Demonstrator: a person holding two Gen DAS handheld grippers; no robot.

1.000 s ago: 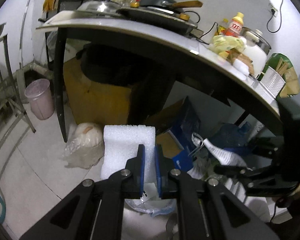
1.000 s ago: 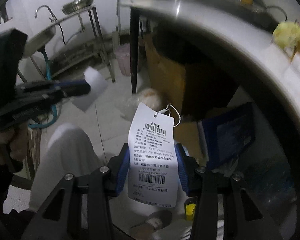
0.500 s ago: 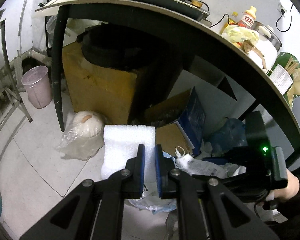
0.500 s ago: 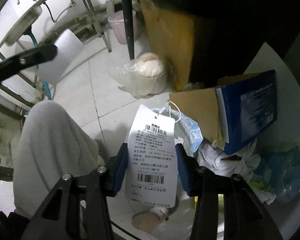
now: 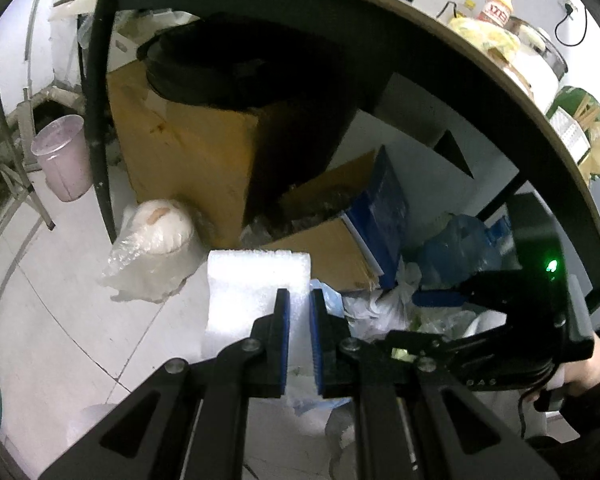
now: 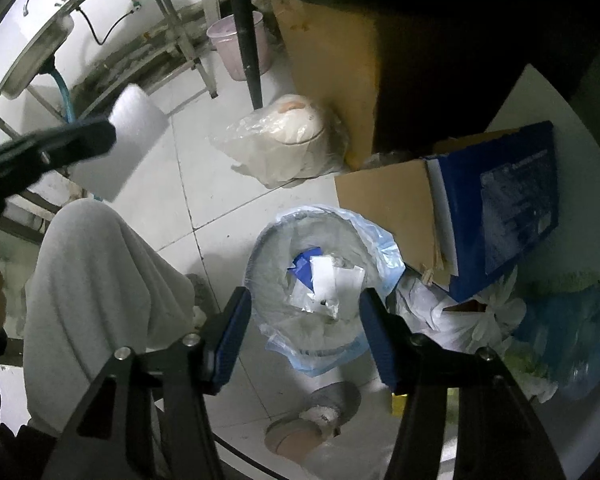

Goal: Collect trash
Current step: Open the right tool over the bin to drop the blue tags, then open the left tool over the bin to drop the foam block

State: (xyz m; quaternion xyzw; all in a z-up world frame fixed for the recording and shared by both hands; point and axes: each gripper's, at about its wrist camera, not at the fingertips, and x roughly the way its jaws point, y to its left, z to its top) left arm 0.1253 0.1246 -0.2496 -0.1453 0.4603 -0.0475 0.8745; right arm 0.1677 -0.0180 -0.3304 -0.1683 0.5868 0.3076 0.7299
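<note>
Right gripper (image 6: 304,332) jaws have just opened and now stand spread and empty, tag dropped into lined bin (image 6: 260,248) below; left gripper (image 5: 299,336) still pinches foam block (image 5: 252,284), next to bin.

A lined bin (image 6: 260,248) stands on the floor (image 6: 180,184) before a folded carton (image 6: 384,200), papers (image 6: 324,280) inside it.

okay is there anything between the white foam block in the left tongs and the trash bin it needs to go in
Nothing visible blocks it. The foam block sits clamped in the left tongs, off to the side of the lined bin. The right tongs hang open and empty right over the bin's mouth, so they may crowd the drop.
</note>
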